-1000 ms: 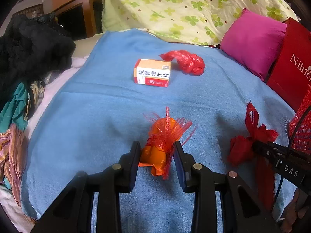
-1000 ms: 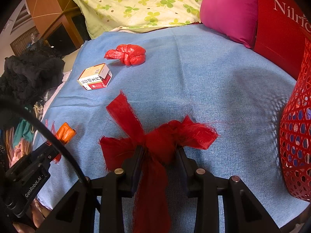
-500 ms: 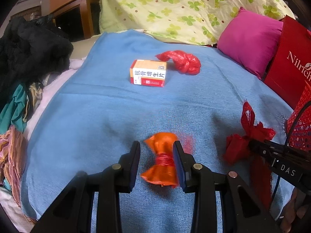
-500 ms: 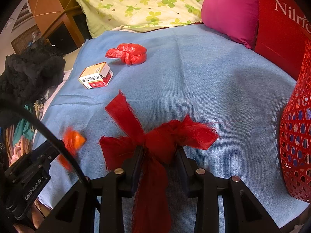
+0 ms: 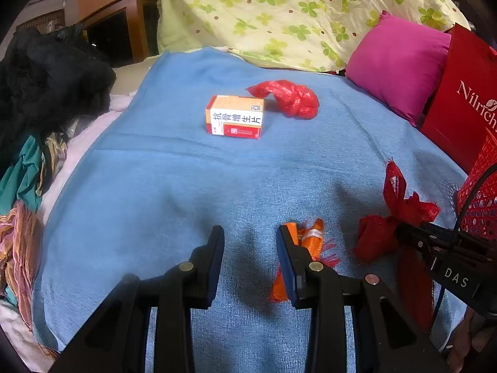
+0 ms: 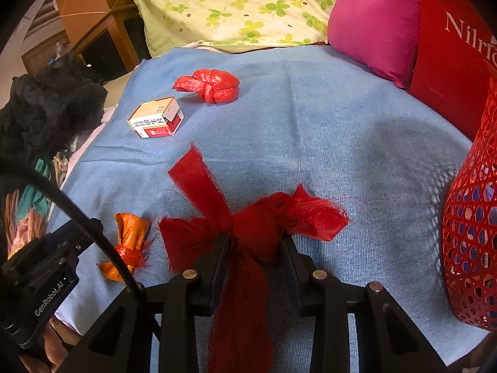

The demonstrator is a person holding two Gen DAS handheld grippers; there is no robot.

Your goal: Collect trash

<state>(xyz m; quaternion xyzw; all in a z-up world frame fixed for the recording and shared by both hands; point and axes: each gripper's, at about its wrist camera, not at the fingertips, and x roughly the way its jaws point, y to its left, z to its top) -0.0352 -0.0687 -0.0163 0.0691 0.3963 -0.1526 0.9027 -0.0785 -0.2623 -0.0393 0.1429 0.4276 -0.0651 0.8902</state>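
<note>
My left gripper [image 5: 250, 242] is open and empty above the blue blanket [image 5: 186, 180]. An orange wrapper tied with red netting [image 5: 310, 242] lies on the blanket just right of its right finger; it also shows in the right wrist view [image 6: 127, 245]. My right gripper [image 6: 254, 245] is shut on a red mesh ribbon bow [image 6: 257, 220], also seen in the left wrist view [image 5: 391, 223]. An orange and white medicine box [image 5: 236, 121] and a crumpled red plastic bag [image 5: 292, 99] lie further back.
A red mesh basket [image 6: 472, 248] stands at the right edge. A red paper bag [image 5: 466, 99] and a pink cushion [image 5: 397, 62] sit behind it. A floral quilt [image 5: 279, 15] lies at the back. Piled clothes [image 5: 37, 93] lie along the left.
My left gripper let go of the orange wrapper, which dropped onto the blanket and now lies right of its fingers. The right gripper kept hold of the red bow.
</note>
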